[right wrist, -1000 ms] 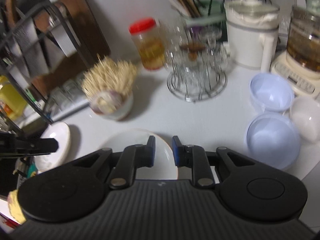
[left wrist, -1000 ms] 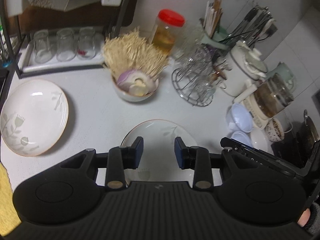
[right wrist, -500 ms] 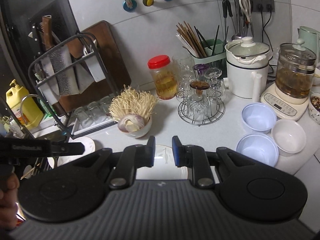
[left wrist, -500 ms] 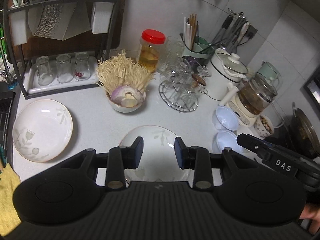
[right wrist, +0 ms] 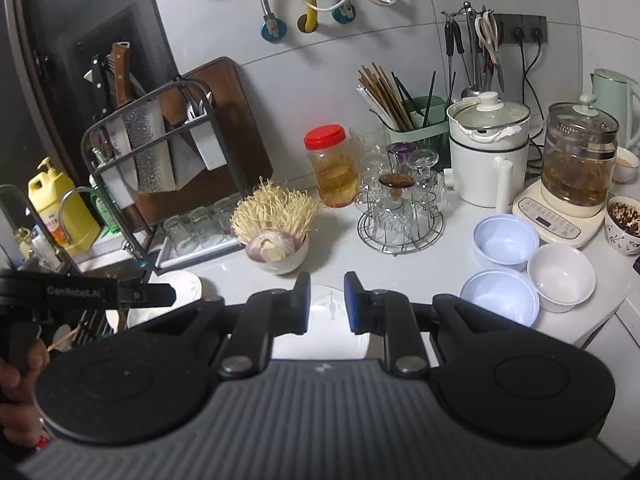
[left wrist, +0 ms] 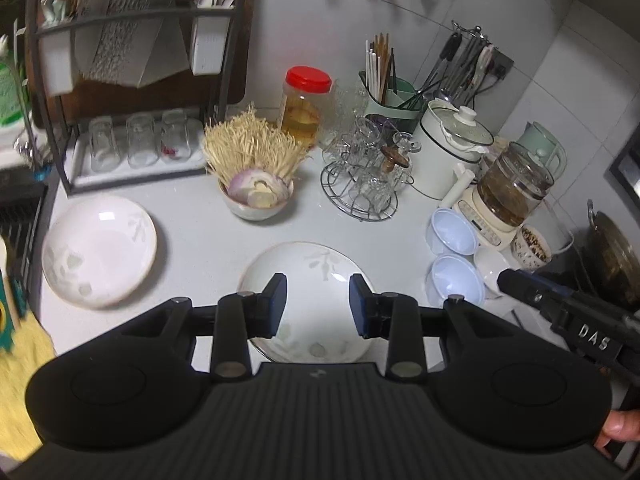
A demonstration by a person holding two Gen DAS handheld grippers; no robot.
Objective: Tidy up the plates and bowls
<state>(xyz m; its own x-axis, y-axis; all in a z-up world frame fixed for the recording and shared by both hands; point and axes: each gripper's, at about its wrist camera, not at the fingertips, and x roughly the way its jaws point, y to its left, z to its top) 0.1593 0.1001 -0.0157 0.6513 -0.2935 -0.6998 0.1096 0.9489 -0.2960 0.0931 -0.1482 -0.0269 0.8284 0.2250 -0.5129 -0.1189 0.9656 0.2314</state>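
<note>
**White plates flat on the table, both claws empty above them**

White stone table carries everything here. One leaf-patterned plate lies flat at the near middle, directly under the left claw, whose jaws stand parted with nothing between them, clear of the plate. A second leaf-patterned plate lies well to the left of the first, near the black knife rack and the tray of upturned glasses.

The right claw hangs over the same middle plate; its jaws are narrowly parted and grip nothing. On its right, three small bowls cluster near the front edge: two pale blue bowls, one behind the other, and a white bowl touching or just beside them. A glass kettle on a cream base stands behind the bowls.

Farther back sit a bowl of enoki mushrooms with a cut onion, a red-lidded jar, a wire stand of small glasses, a green chopstick holder and a white lidded pot. A hand shows at the left edge of the right wrist view, on the other gripper's handle.
</note>
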